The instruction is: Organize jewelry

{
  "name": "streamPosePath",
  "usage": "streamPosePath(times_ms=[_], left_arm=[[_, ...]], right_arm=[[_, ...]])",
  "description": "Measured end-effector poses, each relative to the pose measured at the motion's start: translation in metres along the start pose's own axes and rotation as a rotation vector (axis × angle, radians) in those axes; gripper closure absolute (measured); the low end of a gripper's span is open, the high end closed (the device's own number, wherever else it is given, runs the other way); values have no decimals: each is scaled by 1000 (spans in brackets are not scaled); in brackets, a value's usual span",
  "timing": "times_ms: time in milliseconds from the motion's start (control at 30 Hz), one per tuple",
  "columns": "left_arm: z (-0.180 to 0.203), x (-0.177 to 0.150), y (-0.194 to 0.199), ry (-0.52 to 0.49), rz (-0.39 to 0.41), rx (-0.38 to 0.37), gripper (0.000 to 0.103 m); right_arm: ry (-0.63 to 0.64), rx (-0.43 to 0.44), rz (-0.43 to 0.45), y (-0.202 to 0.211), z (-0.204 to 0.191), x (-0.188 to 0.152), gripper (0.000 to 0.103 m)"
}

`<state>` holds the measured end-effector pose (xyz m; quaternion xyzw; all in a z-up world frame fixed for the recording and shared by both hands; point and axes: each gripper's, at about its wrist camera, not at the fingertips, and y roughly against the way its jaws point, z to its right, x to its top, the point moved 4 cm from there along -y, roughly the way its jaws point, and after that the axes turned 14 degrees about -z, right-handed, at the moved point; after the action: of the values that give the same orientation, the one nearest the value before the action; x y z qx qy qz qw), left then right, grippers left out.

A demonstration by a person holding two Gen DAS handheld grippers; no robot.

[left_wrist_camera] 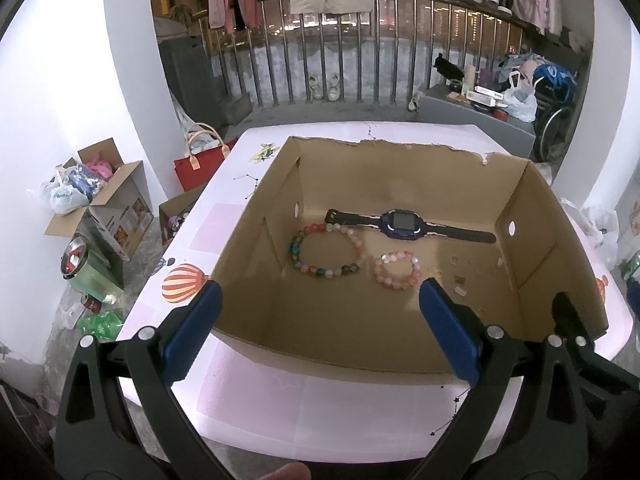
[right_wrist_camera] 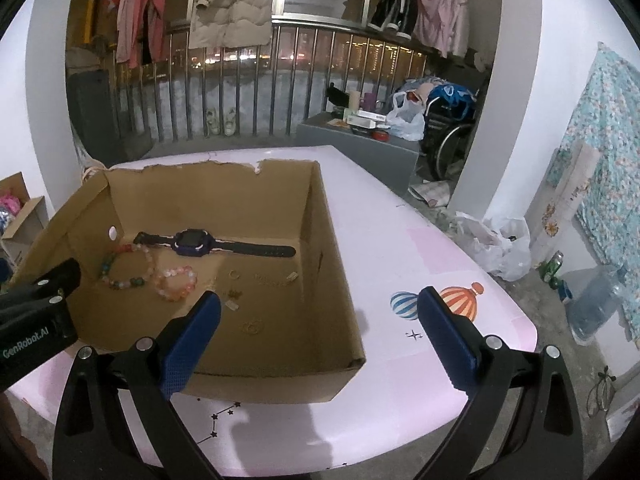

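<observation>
An open cardboard box (left_wrist_camera: 248,256) (right_wrist_camera: 332,248) sits on a pink table. On its floor lie a dark watch (left_wrist_camera: 404,224) (right_wrist_camera: 200,242), a large multicoloured bead bracelet (left_wrist_camera: 326,270) (right_wrist_camera: 120,280) and a small pink bead bracelet (left_wrist_camera: 398,270) (right_wrist_camera: 176,284). Small rings and earrings (left_wrist_camera: 460,284) (right_wrist_camera: 252,326) are scattered to the right of the bracelets. My left gripper (left_wrist_camera: 320,312) hangs open over the box's near wall, empty. My right gripper (right_wrist_camera: 320,320) is open and empty above the box's right corner. The left gripper's body (right_wrist_camera: 36,312) shows in the right wrist view.
The pink table (left_wrist_camera: 320,408) (right_wrist_camera: 420,248) carries balloon prints. Left of it on the floor stand cardboard boxes (left_wrist_camera: 116,208), a red bag (left_wrist_camera: 200,164) and bottles. A railing with hung clothes, a grey bench (right_wrist_camera: 360,144) and a wheelchair (right_wrist_camera: 448,140) lie beyond.
</observation>
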<state>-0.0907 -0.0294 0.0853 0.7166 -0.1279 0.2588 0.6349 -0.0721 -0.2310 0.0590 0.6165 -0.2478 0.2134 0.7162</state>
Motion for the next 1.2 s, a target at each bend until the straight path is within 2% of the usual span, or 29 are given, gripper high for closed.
streamPosePath(times_ms=[1200], left_arm=[[-2,-1,-2,-4,2,-18,8]], right_arm=[[-8,24,-4,-3,-1,-1,7]])
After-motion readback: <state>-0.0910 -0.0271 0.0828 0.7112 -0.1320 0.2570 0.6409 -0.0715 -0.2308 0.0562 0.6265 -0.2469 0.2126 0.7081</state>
